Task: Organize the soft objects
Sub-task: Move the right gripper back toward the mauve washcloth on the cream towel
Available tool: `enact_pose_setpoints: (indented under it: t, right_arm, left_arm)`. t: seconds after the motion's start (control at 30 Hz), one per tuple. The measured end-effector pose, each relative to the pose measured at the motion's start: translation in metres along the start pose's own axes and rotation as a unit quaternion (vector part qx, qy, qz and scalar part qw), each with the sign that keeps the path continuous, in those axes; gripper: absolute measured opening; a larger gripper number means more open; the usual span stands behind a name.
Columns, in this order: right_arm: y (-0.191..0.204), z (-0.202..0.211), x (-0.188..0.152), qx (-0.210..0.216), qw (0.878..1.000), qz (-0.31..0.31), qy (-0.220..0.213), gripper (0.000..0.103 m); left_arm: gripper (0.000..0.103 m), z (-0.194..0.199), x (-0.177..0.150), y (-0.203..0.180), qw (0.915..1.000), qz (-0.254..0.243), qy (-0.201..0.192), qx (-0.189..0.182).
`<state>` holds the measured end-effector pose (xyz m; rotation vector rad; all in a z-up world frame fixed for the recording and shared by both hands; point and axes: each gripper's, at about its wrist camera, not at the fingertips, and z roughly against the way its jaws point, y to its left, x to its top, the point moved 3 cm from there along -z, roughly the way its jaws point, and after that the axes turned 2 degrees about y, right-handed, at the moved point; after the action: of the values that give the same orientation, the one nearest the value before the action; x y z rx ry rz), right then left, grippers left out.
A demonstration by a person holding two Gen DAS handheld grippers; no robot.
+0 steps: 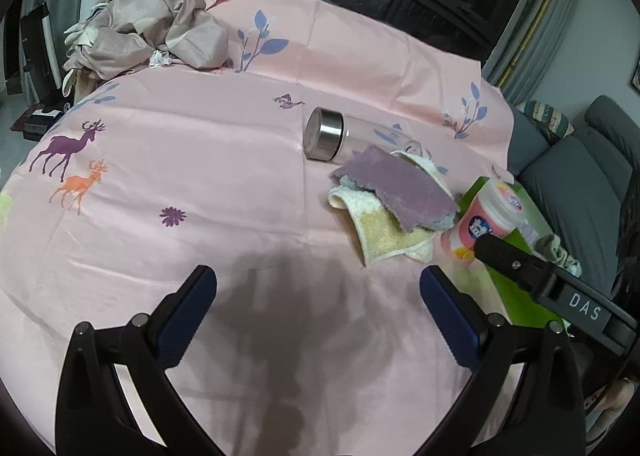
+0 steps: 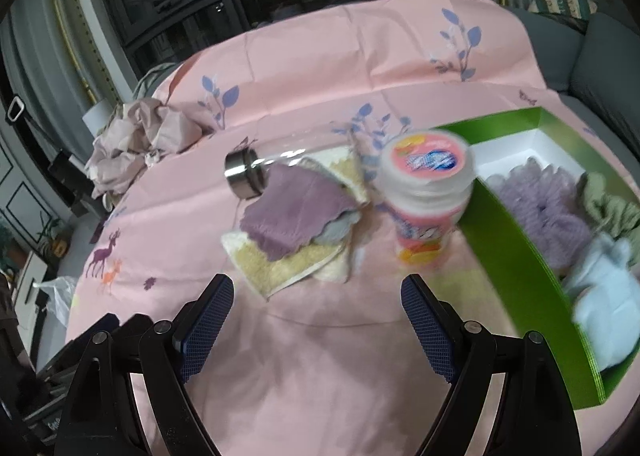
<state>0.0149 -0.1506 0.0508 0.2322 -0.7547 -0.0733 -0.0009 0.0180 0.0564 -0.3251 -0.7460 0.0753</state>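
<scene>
A purple towel (image 1: 396,186) lies on top of a yellow and white towel (image 1: 384,236) on the pink cloth; both also show in the right wrist view, purple (image 2: 292,212) and yellow (image 2: 280,268). A green box (image 2: 516,256) at the right holds a purple fluffy thing (image 2: 540,212), a green cloth (image 2: 612,208) and a white soft thing (image 2: 604,296). My left gripper (image 1: 318,288) is open and empty, short of the towels. My right gripper (image 2: 318,296) is open and empty, just short of the yellow towel.
A glass bottle with a steel cap (image 1: 326,134) lies behind the towels. A pink and white jar (image 2: 426,192) stands between the towels and the box. A crumpled beige cloth pile (image 1: 148,36) sits at the far left. A grey sofa (image 1: 576,176) is at the right.
</scene>
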Motion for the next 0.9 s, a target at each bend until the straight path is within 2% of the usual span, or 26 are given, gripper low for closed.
enact_pose_setpoints:
  t: [0.13, 0.53, 0.9]
  right_arm:
    - [0.006, -0.011, -0.007, 0.005, 1.000, 0.004, 0.021, 0.087]
    - [0.007, -0.020, -0.012, -0.009, 0.999, 0.007, 0.030, 0.087]
    - [0.003, -0.025, -0.012, -0.013, 0.999, 0.000, 0.036, 0.087]
  left_arm:
    - [0.101, 0.003, 0.001, 0.007, 0.9996, 0.003, -0.006, 0.026]
    - [0.101, 0.002, 0.001, 0.009, 0.9997, 0.018, 0.007, 0.018]
    - [0.101, -0.004, -0.004, 0.008, 0.9992, 0.013, 0.020, 0.031]
